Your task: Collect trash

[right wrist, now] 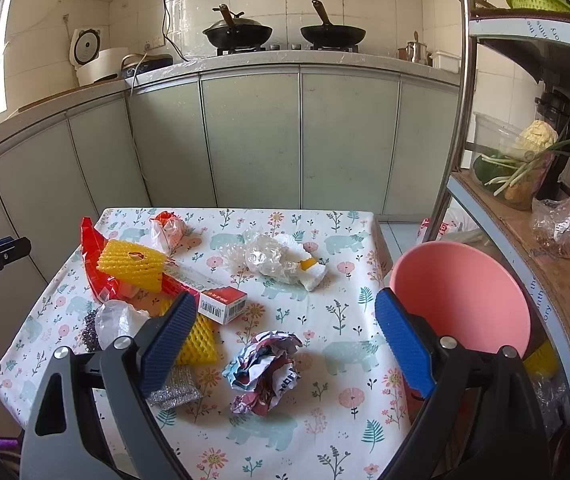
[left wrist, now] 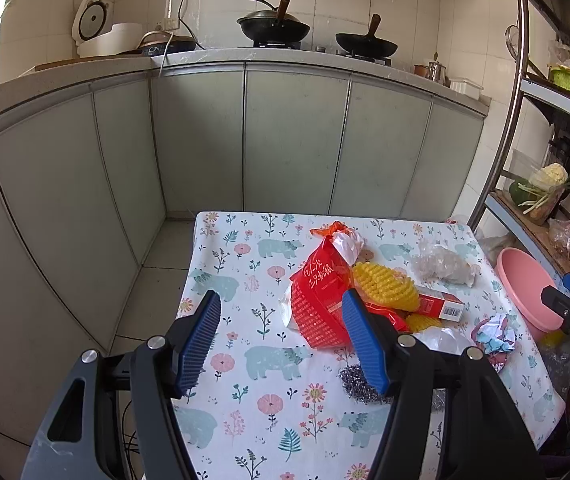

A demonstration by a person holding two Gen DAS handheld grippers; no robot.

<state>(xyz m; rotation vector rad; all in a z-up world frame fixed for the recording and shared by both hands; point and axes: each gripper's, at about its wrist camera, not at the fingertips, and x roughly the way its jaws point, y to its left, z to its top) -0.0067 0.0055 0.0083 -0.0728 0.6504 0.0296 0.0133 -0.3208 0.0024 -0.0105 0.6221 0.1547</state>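
Where fingers (right wrist: 169, 336) overlap, scourer (right wrist: 175, 388) half-hidden

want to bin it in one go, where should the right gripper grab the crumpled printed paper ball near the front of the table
Probably straight down from above, across the middle of the crumpled printed paper ball. It sits alone on the floral tablecloth, clear of the red-and-white box, right between the open right gripper's blue pads. It is lumpy all round, so closing across its widest bulge should crush and hold it.

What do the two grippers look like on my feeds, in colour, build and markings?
Both match: the left gripper and right gripper have blue ribbed pads on black arms with silver round bolts and grey outer frames. White lettering marks the black body of each, only partly readable. Bare fingers show behind them; no sleeve visible.
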